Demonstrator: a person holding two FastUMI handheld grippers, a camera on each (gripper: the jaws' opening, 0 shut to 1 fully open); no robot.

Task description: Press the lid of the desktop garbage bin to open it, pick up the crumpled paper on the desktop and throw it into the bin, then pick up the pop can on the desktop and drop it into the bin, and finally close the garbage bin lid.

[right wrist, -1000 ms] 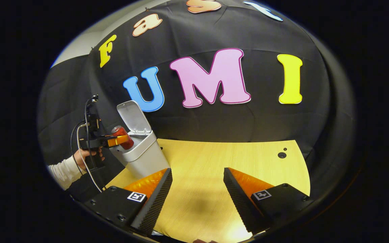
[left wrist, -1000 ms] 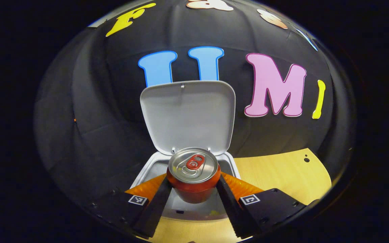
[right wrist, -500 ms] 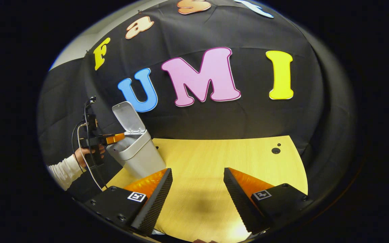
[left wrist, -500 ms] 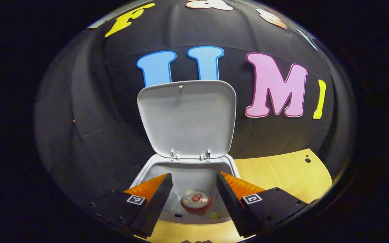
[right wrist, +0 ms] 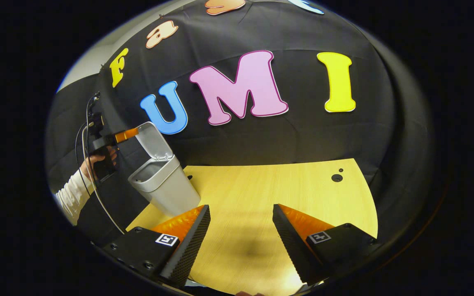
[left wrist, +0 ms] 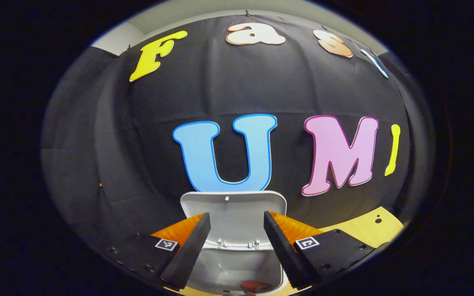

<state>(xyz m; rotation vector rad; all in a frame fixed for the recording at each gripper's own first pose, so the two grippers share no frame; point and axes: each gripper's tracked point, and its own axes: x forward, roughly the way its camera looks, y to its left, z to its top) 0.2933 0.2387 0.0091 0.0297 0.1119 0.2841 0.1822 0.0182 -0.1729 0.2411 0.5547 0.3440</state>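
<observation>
In the left gripper view my left gripper (left wrist: 235,246) is open, held above the white garbage bin (left wrist: 237,271). The bin's lid (left wrist: 233,213) stands upright behind the opening. A bit of the red pop can (left wrist: 252,286) lies down inside the bin. In the right gripper view the bin (right wrist: 161,185) stands at the table's left end with its lid (right wrist: 151,140) raised, and the left gripper (right wrist: 125,135) hangs level with the lid's top, held by a hand (right wrist: 95,158). My right gripper (right wrist: 240,242) is open over the wooden table (right wrist: 261,193), nothing between its fingers.
The yellow wooden table has two small dark holes (right wrist: 337,177) near its far right corner. A cable (right wrist: 97,193) trails down from the left gripper. The black cloth wall rises right behind the bin and table.
The left gripper opened and the pop can dropped into the bin. Then the left gripper rose higher above the bin. The right gripper barely moved.
</observation>
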